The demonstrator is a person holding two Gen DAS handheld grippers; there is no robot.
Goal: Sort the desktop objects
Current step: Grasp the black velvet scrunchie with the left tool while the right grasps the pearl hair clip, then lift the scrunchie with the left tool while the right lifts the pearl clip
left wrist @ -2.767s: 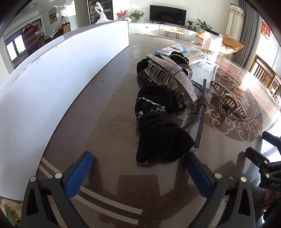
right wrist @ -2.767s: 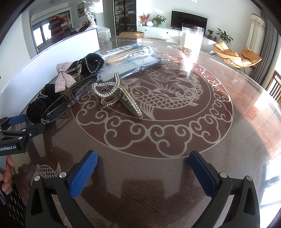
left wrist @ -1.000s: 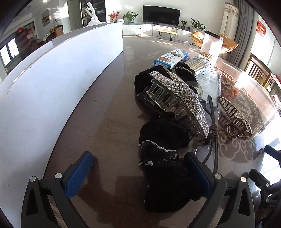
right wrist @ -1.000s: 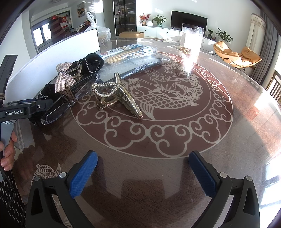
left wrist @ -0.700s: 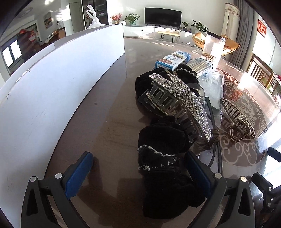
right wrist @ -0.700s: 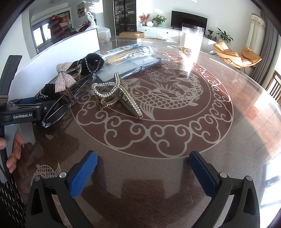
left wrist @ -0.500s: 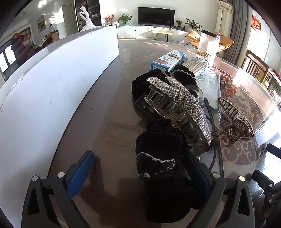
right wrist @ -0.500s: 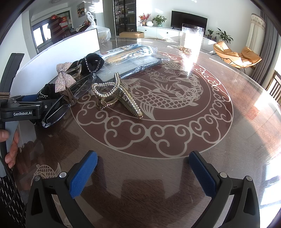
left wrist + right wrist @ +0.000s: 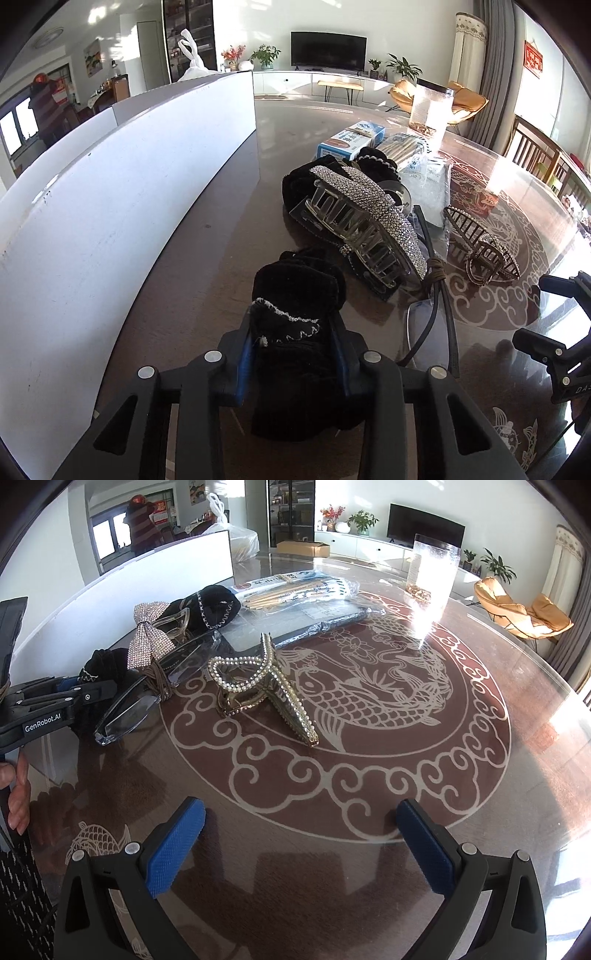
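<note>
My left gripper (image 9: 293, 332) is shut on a black velvet scrunchie (image 9: 295, 306) with white trim, low over the table; it also shows in the right wrist view (image 9: 99, 668). Beyond it lie a rhinestone claw clip (image 9: 365, 218), a second black scrunchie (image 9: 373, 160), glasses (image 9: 432, 314) and a gold pearl claw clip (image 9: 480, 247). My right gripper (image 9: 299, 842) is open and empty above the table's front, with the pearl claw clip (image 9: 266, 686) ahead of it.
A white board (image 9: 110, 206) stands along the left. A blue box (image 9: 351, 142), packaged chopsticks (image 9: 295, 589), a dark pen in plastic (image 9: 325, 627) and a clear container (image 9: 432, 576) stand further back on the glass-topped patterned table (image 9: 406, 775).
My left gripper moved forward over the near black scrunchie and its jaws closed on it. The right gripper has not moved.
</note>
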